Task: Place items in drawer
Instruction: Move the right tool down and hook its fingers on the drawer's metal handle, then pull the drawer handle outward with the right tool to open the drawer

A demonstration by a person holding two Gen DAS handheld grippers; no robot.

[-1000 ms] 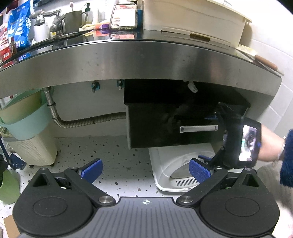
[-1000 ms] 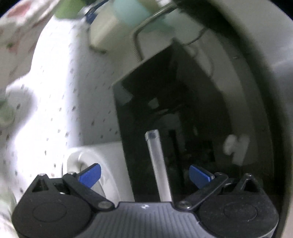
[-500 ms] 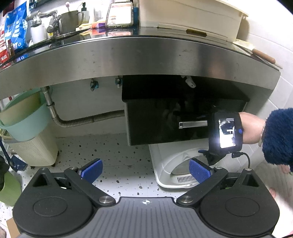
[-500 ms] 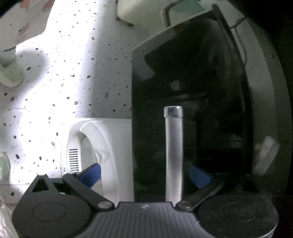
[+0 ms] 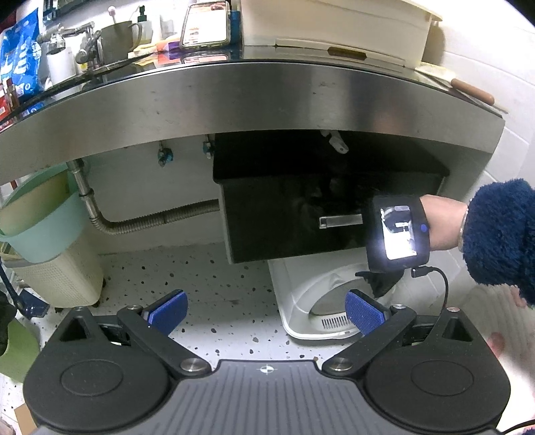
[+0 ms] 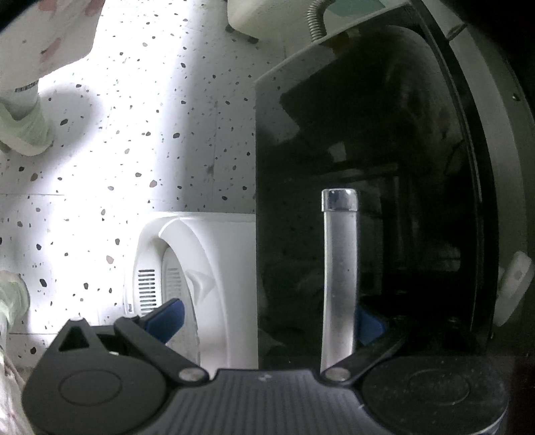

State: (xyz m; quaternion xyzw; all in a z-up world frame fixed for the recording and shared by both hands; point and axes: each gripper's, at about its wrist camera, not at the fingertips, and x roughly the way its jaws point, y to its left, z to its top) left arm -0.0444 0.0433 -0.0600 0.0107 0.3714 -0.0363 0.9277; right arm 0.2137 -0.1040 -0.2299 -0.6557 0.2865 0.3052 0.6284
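A black drawer (image 5: 287,221) hangs under the steel counter (image 5: 234,97), with a silver bar handle (image 5: 341,221). My left gripper (image 5: 265,313) is open and empty, held back from the drawer above the speckled floor. My right gripper (image 6: 267,318) is rolled sideways at the drawer front (image 6: 367,167). Its fingers are open and straddle the handle (image 6: 339,277), one blue pad (image 6: 167,318) on the left and one pad (image 6: 367,326) just behind the bar. In the left wrist view the right gripper's body (image 5: 396,234) covers the handle's right end.
A white machine with a round opening (image 5: 321,294) stands on the floor right under the drawer. A corrugated drain pipe (image 5: 147,221), a mint basin (image 5: 36,214) and a cream basket (image 5: 57,277) are at left. A phone (image 5: 205,23), a mug (image 5: 118,41) and a white box (image 5: 334,30) sit on the counter.
My right gripper has moved in to the drawer front and steadied, so the handle now lies between its open fingers. The left gripper has barely moved.
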